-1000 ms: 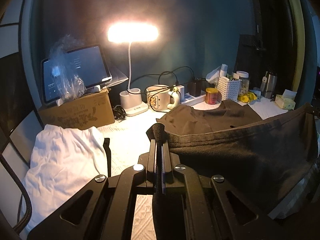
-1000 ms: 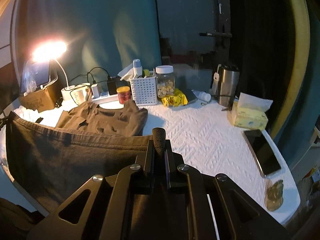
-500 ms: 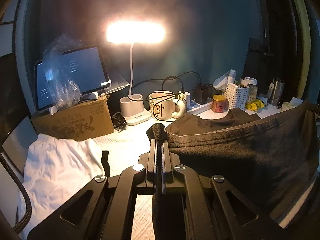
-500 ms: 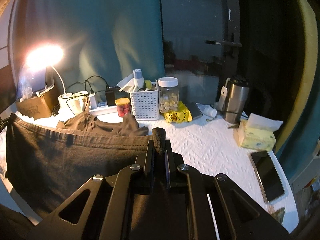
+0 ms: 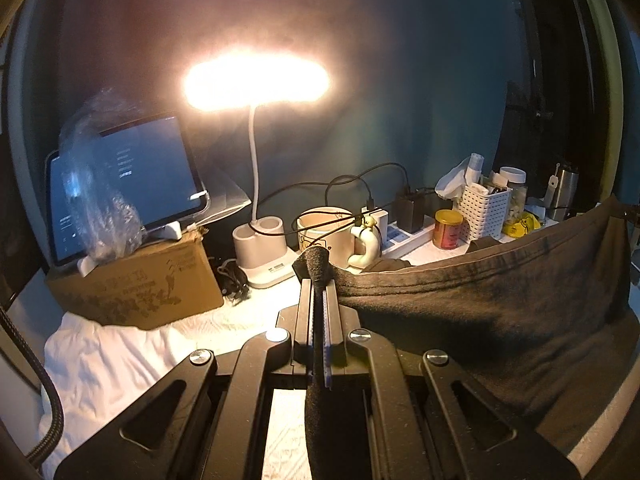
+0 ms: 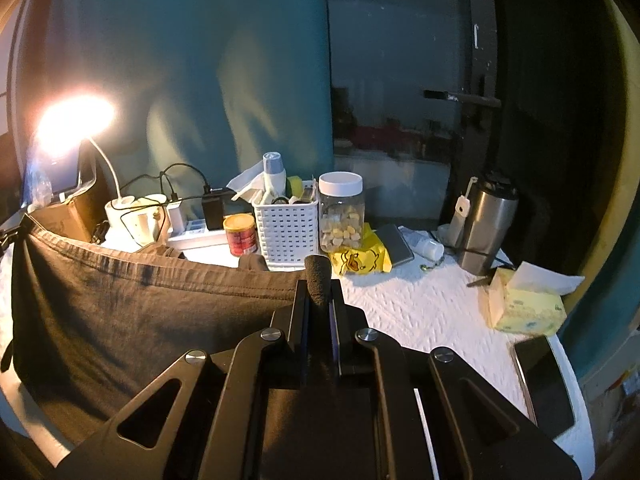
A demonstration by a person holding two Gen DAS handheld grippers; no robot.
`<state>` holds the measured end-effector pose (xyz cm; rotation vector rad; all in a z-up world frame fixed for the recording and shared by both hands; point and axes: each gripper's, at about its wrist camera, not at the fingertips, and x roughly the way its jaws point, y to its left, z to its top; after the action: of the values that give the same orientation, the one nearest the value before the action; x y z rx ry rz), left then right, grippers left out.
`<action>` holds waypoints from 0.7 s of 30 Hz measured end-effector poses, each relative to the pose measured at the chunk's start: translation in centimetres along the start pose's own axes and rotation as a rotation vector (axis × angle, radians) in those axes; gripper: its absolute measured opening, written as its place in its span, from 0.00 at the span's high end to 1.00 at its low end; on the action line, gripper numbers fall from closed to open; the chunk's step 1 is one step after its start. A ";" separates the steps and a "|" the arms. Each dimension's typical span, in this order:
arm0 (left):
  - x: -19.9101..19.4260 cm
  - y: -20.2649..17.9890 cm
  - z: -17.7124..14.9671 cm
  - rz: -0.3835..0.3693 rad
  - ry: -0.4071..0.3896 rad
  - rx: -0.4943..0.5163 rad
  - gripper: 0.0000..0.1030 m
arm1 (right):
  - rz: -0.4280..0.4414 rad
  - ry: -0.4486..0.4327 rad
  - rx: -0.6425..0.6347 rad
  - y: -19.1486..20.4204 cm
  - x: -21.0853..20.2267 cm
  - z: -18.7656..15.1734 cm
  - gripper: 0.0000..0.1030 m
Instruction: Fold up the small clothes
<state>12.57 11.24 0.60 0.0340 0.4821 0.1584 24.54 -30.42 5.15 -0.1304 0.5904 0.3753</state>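
A dark brown garment (image 5: 492,312) hangs stretched between both grippers, its hem held up in the air above the white table cover (image 6: 432,304). My left gripper (image 5: 318,280) is shut on one corner of the hem. The other corner sits pinched in my right gripper (image 6: 318,280), which is shut on it. In the right wrist view the same garment (image 6: 132,312) spreads to the left as a hanging sheet. The far part of the cloth lies on the table behind the raised edge and is mostly hidden. A white garment (image 5: 116,364) lies crumpled at the left.
A lit desk lamp (image 5: 256,84), cardboard box (image 5: 140,280) with a tablet (image 5: 128,184), mug (image 5: 332,236), power strip, red tin (image 6: 240,234), white basket (image 6: 286,224) and jar (image 6: 341,212) line the back. A steel tumbler (image 6: 484,224), tissue box (image 6: 524,304) and phone (image 6: 546,384) lie at right.
Both grippers have carried the raised hem toward the back of the table; lamp, mug and basket look nearer. The far part of the garment is now mostly hidden behind the lifted edge.
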 end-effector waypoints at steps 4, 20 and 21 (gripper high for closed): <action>1.3 0.0 0.6 0.008 -0.002 0.010 0.98 | 0.002 -0.003 -0.004 -0.4 1.2 0.9 0.91; 6.5 1.2 2.8 0.042 -0.002 0.051 0.98 | 0.014 0.005 -0.080 -0.5 8.4 4.9 0.91; 6.9 1.3 3.0 0.046 -0.002 0.058 0.98 | 0.014 0.006 -0.083 -0.4 9.0 5.1 0.91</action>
<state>19.85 13.61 0.15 0.1019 0.4841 0.1890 34.22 -26.90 4.28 -0.2074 0.5824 0.4137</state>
